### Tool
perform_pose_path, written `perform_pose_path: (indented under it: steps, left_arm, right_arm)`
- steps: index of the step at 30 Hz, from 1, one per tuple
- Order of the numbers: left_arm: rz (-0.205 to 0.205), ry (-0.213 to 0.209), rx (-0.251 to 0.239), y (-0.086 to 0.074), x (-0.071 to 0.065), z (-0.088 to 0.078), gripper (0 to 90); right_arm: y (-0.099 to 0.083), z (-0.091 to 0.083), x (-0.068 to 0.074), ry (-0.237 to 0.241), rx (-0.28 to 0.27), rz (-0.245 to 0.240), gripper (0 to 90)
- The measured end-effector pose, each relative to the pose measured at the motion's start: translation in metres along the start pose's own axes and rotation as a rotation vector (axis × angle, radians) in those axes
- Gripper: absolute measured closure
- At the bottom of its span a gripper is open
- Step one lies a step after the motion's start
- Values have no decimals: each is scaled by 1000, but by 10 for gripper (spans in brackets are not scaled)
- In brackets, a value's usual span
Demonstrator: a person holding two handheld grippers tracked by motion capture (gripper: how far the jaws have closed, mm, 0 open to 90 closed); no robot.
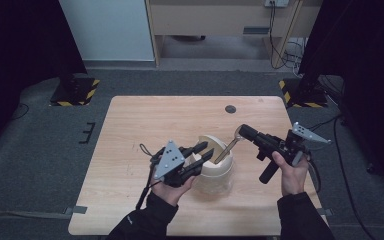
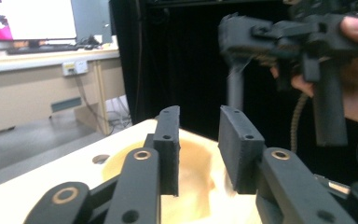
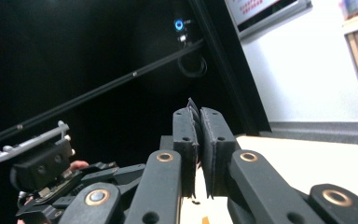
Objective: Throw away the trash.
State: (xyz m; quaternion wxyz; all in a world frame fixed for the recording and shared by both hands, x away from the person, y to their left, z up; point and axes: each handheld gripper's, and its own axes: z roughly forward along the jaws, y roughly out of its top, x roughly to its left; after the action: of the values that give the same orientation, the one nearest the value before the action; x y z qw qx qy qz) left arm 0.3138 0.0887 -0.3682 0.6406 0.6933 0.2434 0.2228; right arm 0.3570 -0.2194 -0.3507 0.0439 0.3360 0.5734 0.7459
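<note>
**Spoon clamped above the tub, left tool at its rim**

A pale, round tub [image 1: 219, 167] stands on the desk [image 1: 130, 130], a little toward five o'clock from the desk's centre. A cream half-round lid or flap [image 1: 211, 143] rises at the tub's twelve o'clock edge.

The left tool [image 1: 204, 156] lies at the tub's nine o'clock side, reaching toward three o'clock over the rim. In the left gripper view its jaws stand apart with a clear gap, the tub's pale hollow [image 2: 193, 177] showing between and beneath them; the pads press on nothing that can be made out. No earlier state is told here; the jaws are simply parted.

The right tool [image 1: 243, 132] hangs at about two o'clock from the tub, pointing toward ten o'clock. Its jaws are pressed together on the upper end of a spoon [image 1: 228, 148], whose handle slants down toward seven o'clock into the tub's mouth. In the right gripper view the right tool [image 3: 199, 116] shows its pads closed tight, a thin sliver pinched between them.

The two tools are near each other across the tub, not touching.
</note>
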Motion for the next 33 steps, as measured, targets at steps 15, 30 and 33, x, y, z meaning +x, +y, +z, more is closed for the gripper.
perform_pose_path:
  steps: [15,30,33]
  left_arm:
    - [-74,175,202,-57,68,-85,433]
    - [-222,326,411,-127,121,-110,286]
    - [-231,328,421,-129,122,-109,277]
  right_arm:
    - [29,-22,-15,-171,-123,-109,853]
    - [-4,13,-38,-241,10,-166,852]
    - [-10,17,-40,-245,32,-169,851]
